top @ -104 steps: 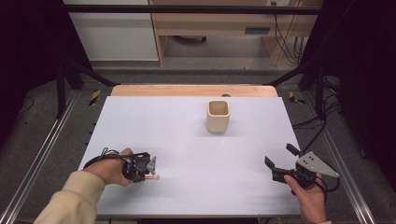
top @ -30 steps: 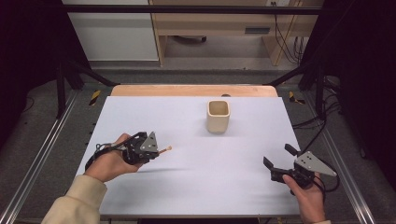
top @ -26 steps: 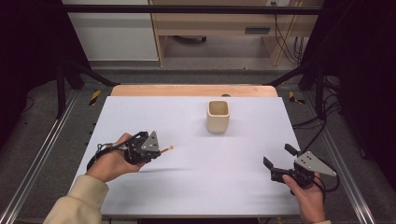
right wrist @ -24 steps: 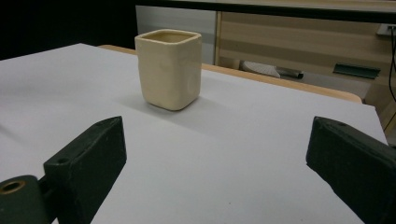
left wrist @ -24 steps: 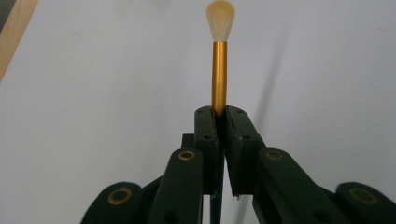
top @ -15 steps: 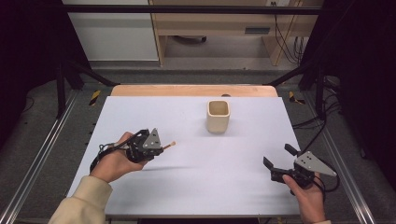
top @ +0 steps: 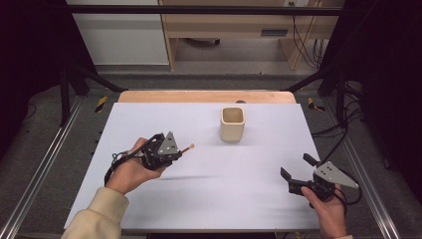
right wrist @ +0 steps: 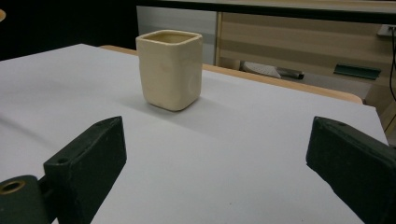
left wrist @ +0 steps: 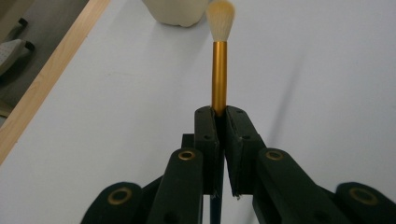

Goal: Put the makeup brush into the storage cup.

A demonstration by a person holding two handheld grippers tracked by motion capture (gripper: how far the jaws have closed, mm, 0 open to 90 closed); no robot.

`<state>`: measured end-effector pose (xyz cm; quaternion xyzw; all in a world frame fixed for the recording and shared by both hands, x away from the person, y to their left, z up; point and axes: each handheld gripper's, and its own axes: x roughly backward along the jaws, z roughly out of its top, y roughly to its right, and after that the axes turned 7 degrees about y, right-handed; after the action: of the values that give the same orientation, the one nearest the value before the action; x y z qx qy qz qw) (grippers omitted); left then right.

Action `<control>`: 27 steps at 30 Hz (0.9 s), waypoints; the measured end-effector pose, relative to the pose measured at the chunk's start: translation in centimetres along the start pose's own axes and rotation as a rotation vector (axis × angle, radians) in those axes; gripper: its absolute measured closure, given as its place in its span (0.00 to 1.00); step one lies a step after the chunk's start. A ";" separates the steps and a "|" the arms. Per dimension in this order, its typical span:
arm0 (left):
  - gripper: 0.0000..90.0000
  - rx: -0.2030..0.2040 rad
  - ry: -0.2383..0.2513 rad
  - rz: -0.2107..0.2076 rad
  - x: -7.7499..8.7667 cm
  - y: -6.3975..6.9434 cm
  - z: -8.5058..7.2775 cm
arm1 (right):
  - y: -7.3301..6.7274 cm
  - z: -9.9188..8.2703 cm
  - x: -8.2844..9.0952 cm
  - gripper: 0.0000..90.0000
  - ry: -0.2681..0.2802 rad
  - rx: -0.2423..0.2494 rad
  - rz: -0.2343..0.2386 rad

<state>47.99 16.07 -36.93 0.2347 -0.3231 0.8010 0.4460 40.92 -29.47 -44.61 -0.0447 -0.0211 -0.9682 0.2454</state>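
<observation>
A small brush (left wrist: pixel 219 70) with a golden handle and a pale bristle tip is clamped between the jaws of my left gripper (left wrist: pixel 222 116). In the high view that left gripper (top: pixel 175 152) hovers over the left part of the white table, and the brush (top: pixel 188 148) points right toward the cream square cup (top: pixel 233 123). The cup (right wrist: pixel 170 69) stands upright near the table's far edge, its bottom edge (left wrist: pixel 175 14) showing at the top of the left gripper view. My right gripper (top: pixel 294 172) rests low at the front right, its jaws spread wide with nothing between them (right wrist: pixel 219 154).
The white tabletop (top: pixel 209 199) has a wooden strip (top: pixel 206 96) along its far edge. Metal rails (top: pixel 40 169) run along both sides of the table. Cables (top: pixel 343 127) lie on the floor to the right. A wooden cabinet (top: pixel 234 20) stands beyond the table.
The left hand has lifted the brush from the table's front left and carried it a little to the right, toward the cup. The right gripper has stayed put.
</observation>
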 end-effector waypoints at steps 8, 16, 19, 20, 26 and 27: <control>0.93 0.012 0.040 0.005 -0.4 0.2 0.9 | 0.0 0.0 0.0 0.06 0.002 -0.002 0.000; 0.93 0.068 0.112 0.020 -0.6 -0.2 2.5 | -0.1 0.0 -0.1 0.06 0.001 -0.001 0.002; 0.93 0.076 0.123 0.035 -0.9 -0.3 3.1 | 0.0 0.0 0.0 0.06 0.004 0.001 0.003; 0.93 0.081 0.127 0.038 -1.0 -0.3 3.2 | -0.1 0.0 0.0 0.06 0.000 -0.003 0.003; 0.93 0.092 0.160 0.056 -1.4 0.0 4.0 | -0.1 0.0 -0.1 0.06 -0.004 0.004 0.008; 0.93 0.097 0.167 0.062 -1.5 0.1 4.1 | -0.1 0.0 -0.1 0.06 -0.004 0.005 0.008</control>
<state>49.04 12.22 -35.13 0.1784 -0.2527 0.8458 0.4346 40.95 -29.29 -44.64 -0.0460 -0.0236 -0.9670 0.2495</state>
